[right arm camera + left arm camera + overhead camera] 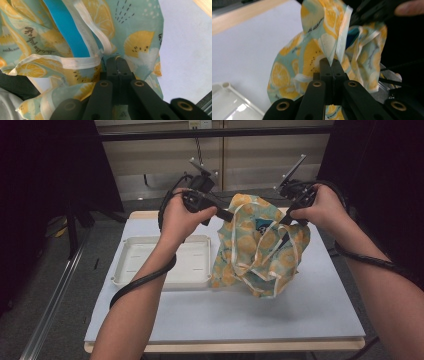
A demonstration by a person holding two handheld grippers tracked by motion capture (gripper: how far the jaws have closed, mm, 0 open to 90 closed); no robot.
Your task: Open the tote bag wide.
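currently the lemon-print cloth bag (260,247) hangs above the table (310,305), just right of the white tray (165,262). left gripper (226,213) jaws are clamped on its white-trimmed edge; right gripper (286,220) jaws are clamped on its opposite upper edge.

The bag (257,247) is teal cloth printed with yellow lemon slices, edged in white trim, with a blue patch inside. It hangs crumpled above the table, held up at two top edges, its bottom near the surface.
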